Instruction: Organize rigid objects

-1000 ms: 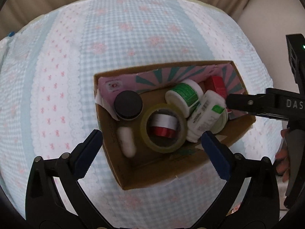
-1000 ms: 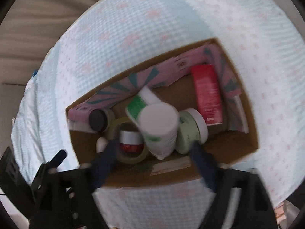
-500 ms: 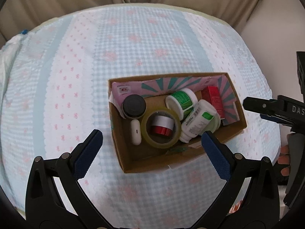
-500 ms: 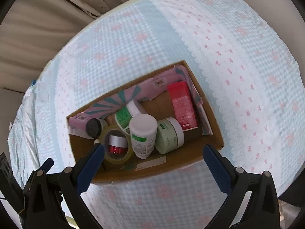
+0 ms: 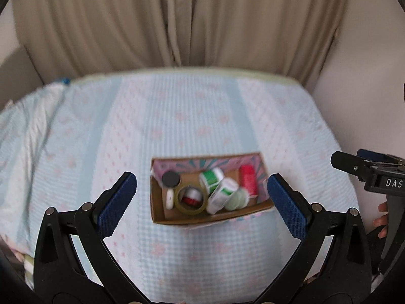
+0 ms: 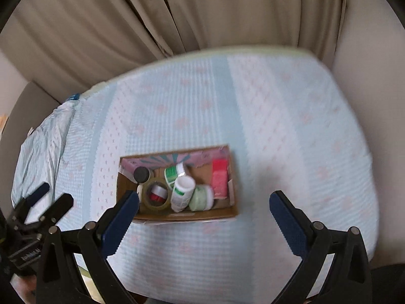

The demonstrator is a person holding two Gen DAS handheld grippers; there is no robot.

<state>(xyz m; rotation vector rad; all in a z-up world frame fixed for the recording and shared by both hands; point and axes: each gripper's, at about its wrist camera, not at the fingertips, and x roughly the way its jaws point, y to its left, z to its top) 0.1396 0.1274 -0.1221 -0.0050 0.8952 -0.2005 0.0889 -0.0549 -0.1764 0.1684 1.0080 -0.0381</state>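
cardboard box (image 5: 177, 219) holds bottles, jars, tape roll (image 5: 191, 200); both grippers' fingers wide open, empty.

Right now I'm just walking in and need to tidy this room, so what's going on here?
A person holds a pair of tongs in each hand above a bed with a blue-and-pink patterned cover. Both the left tongs and the right tongs are open and empty. On the cover sits a cardboard box that already holds a roll of tape, white bottles with green labels, a pale green jar, a red carton and a black-lidded jar. Nothing is being gripped.
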